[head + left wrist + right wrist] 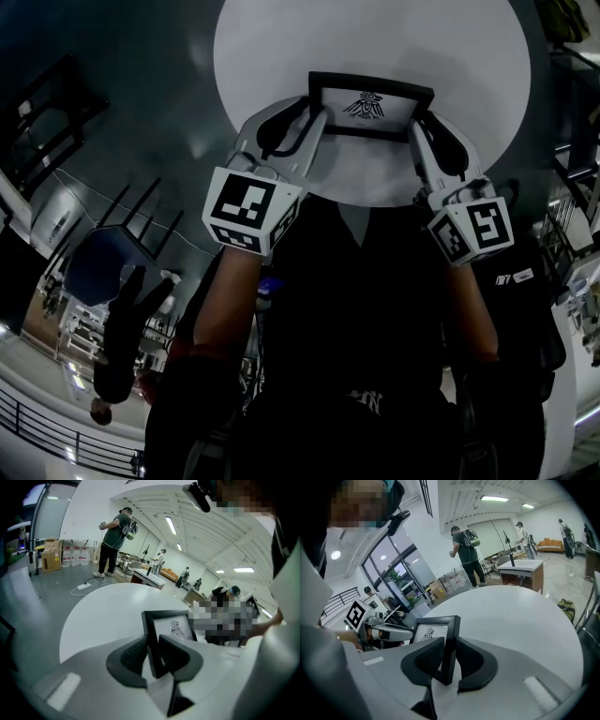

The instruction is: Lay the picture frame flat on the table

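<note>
Left gripper [151, 640]: jaws standing narrow, with the left side bar of the picture frame [371, 106] running between them. The pads are looking pressed on it.
Right gripper [450, 643]: jaws clamping the frame's right side bar, one pad on each face.
Frame location: hanging between the two pairs of jaws, tilted, bird print facing up, not flat yet. Its lower edge is sitting low over the round white table [272, 42] under the jaws. Contact is not readable.
Step (judged): tipping and lowering the frame, about halfway done.
Risk 1: one grip loosening before the other would leave the frame pivoting in the remaining jaws and slapping down.
Risk 2: pads are sitting on both faces, so the underside pads are likely getting pinched between frame and tabletop. That would be propping the frame up or making it drop on release.
Risk 3: uneven lowering would be twisting the bars in the pads and skewing the frame.
In the way: nothing is showing on the tabletop ahead of or beneath the jaws, only the pads themselves.
Around: a standing person [112, 536], a cardboard box [50, 557] and a desk [522, 571] are sitting far beyond the jaws. A chair [103, 258] is standing on the floor outside the left jaws. None are interfering.
</note>
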Demonstrator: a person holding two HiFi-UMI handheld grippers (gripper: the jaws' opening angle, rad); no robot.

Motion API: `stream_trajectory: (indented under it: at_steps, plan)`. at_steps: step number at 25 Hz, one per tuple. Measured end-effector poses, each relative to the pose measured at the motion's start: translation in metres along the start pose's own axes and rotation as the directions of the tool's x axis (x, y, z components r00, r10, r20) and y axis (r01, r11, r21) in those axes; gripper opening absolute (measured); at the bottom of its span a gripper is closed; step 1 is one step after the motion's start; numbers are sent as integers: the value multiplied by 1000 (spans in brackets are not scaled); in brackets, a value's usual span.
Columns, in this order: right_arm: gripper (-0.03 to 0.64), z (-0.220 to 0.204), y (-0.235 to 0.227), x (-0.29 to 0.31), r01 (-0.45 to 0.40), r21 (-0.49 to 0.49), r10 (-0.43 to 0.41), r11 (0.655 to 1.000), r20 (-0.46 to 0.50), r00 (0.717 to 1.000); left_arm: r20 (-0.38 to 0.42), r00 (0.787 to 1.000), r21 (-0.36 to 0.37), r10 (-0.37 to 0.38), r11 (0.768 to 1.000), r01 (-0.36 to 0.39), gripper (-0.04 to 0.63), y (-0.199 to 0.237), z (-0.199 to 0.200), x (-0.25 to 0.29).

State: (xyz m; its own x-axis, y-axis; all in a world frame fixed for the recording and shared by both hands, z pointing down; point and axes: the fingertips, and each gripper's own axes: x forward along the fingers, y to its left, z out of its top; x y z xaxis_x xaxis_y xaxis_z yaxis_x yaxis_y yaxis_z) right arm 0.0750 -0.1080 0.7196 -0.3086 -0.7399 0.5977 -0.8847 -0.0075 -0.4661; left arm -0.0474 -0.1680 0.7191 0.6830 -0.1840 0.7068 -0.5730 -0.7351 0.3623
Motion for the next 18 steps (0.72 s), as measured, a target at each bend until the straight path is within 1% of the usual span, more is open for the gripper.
stream_trajectory:
  at_steps: [4, 13, 18]
  plan:
    - [78, 6, -16, 3, 14, -33, -14, 999, -22, 1000, -14, 1000, 2, 6, 1000, -6, 83, -4, 8, 15]
    - [86, -2, -16, 8, 33, -99, -36, 995, -31, 999, -16, 1000, 23, 16, 1000, -15, 91, -3, -3, 18]
    - [95, -6, -17, 11, 53, -144, -60, 988, -42, 997, -17, 1000, 52, 26, 998, -25, 97, -3, -6, 21]
